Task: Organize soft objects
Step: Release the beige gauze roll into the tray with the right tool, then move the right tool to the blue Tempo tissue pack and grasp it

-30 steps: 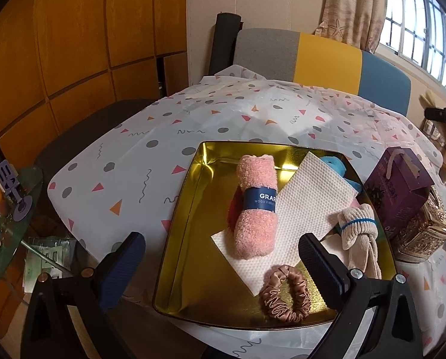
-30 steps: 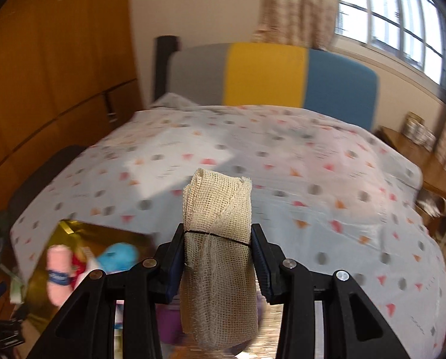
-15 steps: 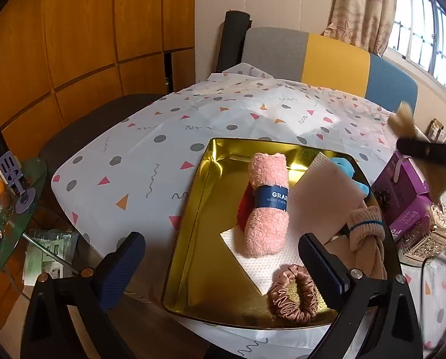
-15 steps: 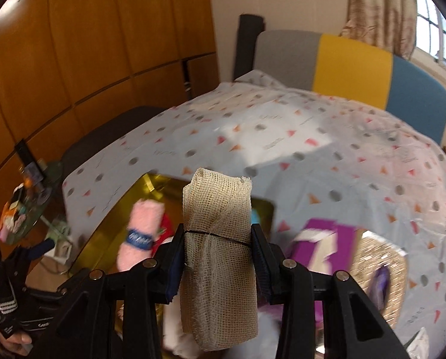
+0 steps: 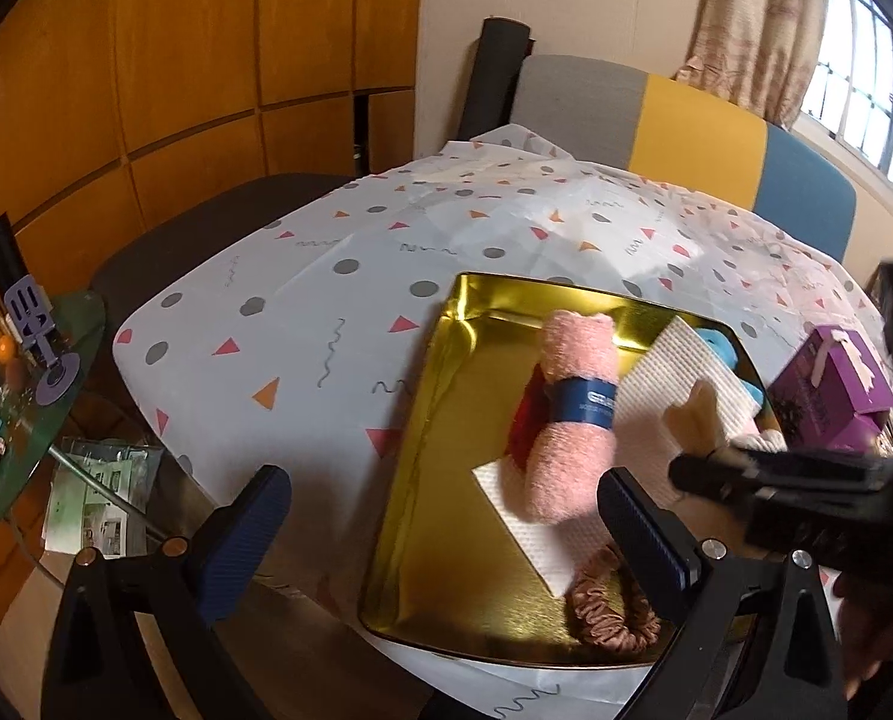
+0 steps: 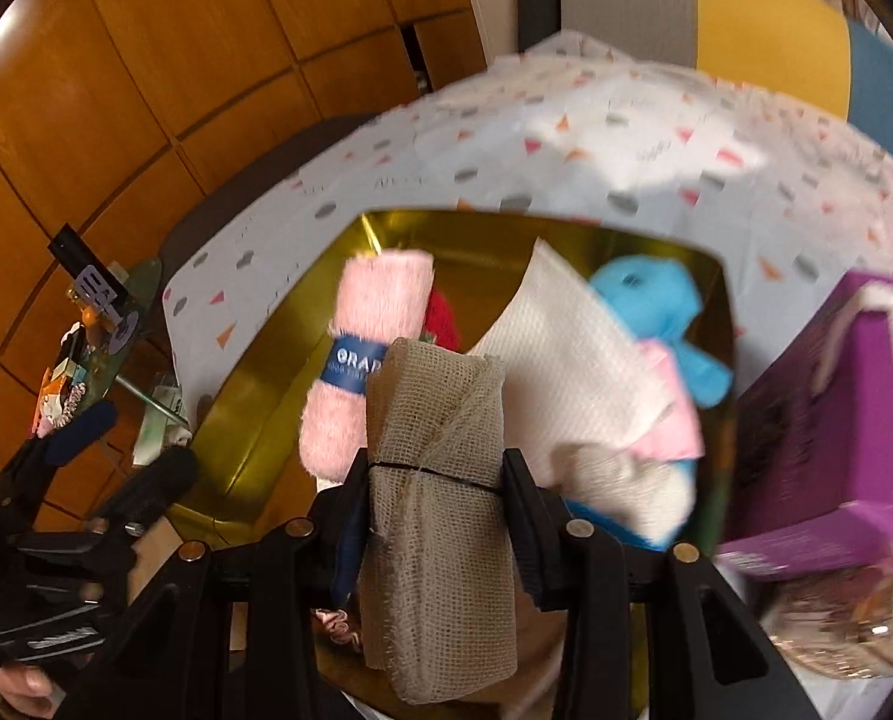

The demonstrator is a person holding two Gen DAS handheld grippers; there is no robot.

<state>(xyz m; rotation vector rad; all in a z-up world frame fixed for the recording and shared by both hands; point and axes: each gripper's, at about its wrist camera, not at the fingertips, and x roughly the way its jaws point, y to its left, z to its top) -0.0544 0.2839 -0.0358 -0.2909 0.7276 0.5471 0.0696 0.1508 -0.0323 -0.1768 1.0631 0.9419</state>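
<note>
Both pads of the right gripper (image 6: 434,468) clamp the gauze roll (image 6: 434,420) above the gold tray (image 6: 254,420).

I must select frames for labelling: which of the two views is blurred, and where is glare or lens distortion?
Right wrist view: motion blur on the purple gift box and blue plush toy; only the beige gauze roll in the right gripper is sharp. Left wrist view: mostly sharp, glare on the gold metal tray, overexposed window, fisheye bending at the edges.

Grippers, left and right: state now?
Left gripper: jaws open, empty.
Right gripper: jaws closed on the rolled beige mesh cloth, above the gold metal tray.
</note>
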